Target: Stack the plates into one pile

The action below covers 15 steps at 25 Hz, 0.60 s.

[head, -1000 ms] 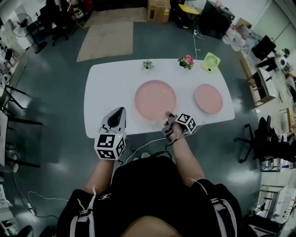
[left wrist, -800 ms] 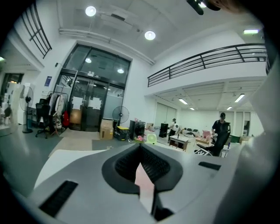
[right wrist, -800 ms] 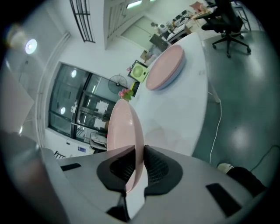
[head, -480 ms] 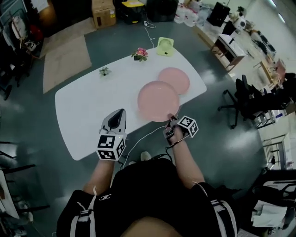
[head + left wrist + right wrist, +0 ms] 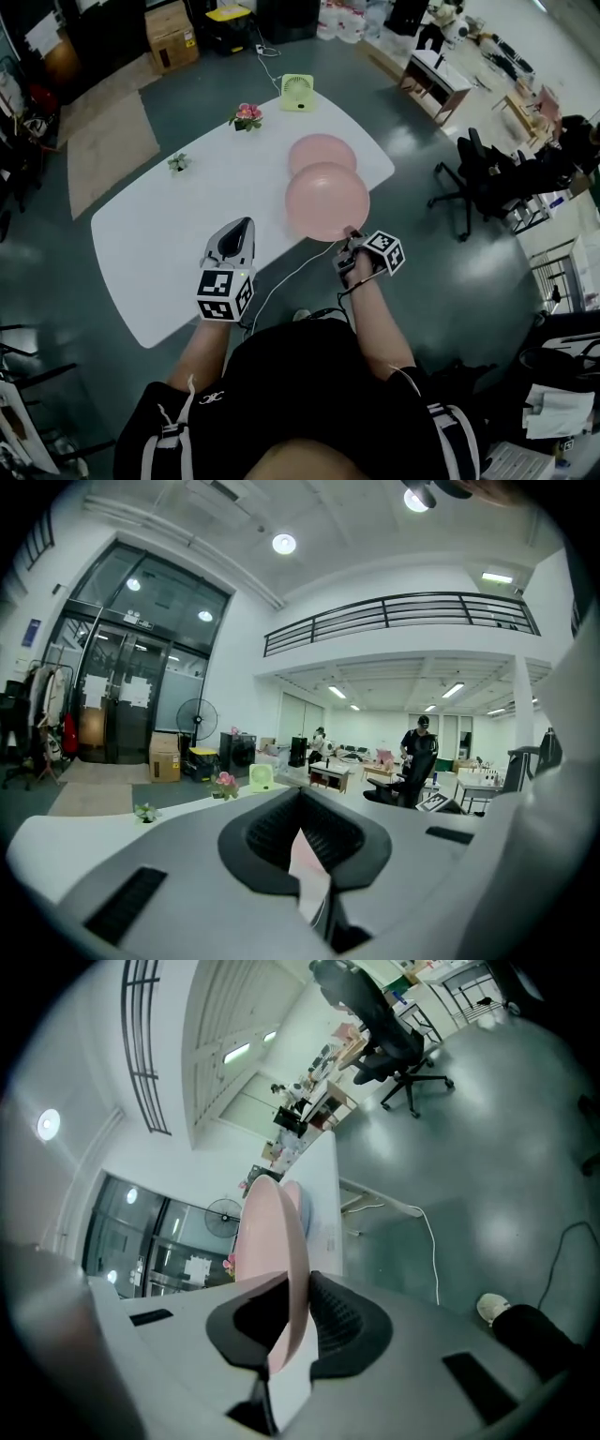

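A large pink plate (image 5: 326, 200) hangs just above the white table (image 5: 159, 253), and its far edge overlaps a smaller pink plate (image 5: 321, 150) lying on the table near the right end. My right gripper (image 5: 352, 234) grips the large plate's near rim. In the right gripper view the plate (image 5: 272, 1241) stands edge-on between the jaws (image 5: 292, 1302), which are opening slightly while the pads still touch it. My left gripper (image 5: 246, 225) hovers over the table's near side with its fingers together and nothing in them. In the left gripper view its jaws (image 5: 302, 832) leave only a thin slit.
At the table's far edge stand a green desk fan (image 5: 298, 92), a pot of pink flowers (image 5: 247, 114) and a small green plant (image 5: 178, 162). A white cable (image 5: 281, 281) trails on the floor below the near edge. An office chair (image 5: 469, 173) stands to the right.
The large plate has left the middle of the table and travelled to the right end, held by the right gripper, until it overlaps the small plate. The left gripper went along beside it, still shut.
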### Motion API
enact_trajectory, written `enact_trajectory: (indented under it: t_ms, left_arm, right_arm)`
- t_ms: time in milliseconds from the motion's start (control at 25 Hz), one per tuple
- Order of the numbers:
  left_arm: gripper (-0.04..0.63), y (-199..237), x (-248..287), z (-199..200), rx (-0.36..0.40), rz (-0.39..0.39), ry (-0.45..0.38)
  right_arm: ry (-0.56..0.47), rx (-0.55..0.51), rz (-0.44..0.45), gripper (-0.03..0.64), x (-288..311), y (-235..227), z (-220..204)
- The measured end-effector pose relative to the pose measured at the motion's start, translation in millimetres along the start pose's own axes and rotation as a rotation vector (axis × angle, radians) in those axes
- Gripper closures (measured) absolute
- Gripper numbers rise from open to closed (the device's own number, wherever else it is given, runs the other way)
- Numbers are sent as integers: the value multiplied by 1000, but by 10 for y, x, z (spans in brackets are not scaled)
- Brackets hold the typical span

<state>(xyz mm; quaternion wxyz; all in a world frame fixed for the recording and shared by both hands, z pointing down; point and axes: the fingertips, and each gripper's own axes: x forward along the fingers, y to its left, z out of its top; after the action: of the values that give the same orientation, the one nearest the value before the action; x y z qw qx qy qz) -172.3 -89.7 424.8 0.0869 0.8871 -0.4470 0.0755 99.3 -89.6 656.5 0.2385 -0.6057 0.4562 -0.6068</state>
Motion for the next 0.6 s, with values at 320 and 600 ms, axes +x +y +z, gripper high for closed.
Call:
enact_trajectory:
  t_ms: [320,600]
  left_arm:
    - [583,15,321,11,12,51,-5]
    - [583,136,420,34,13,145,-22]
  right_arm:
    - [-14,77,-6,537,600,124,536]
    - [-53,97,-59,535,1216,168,914]
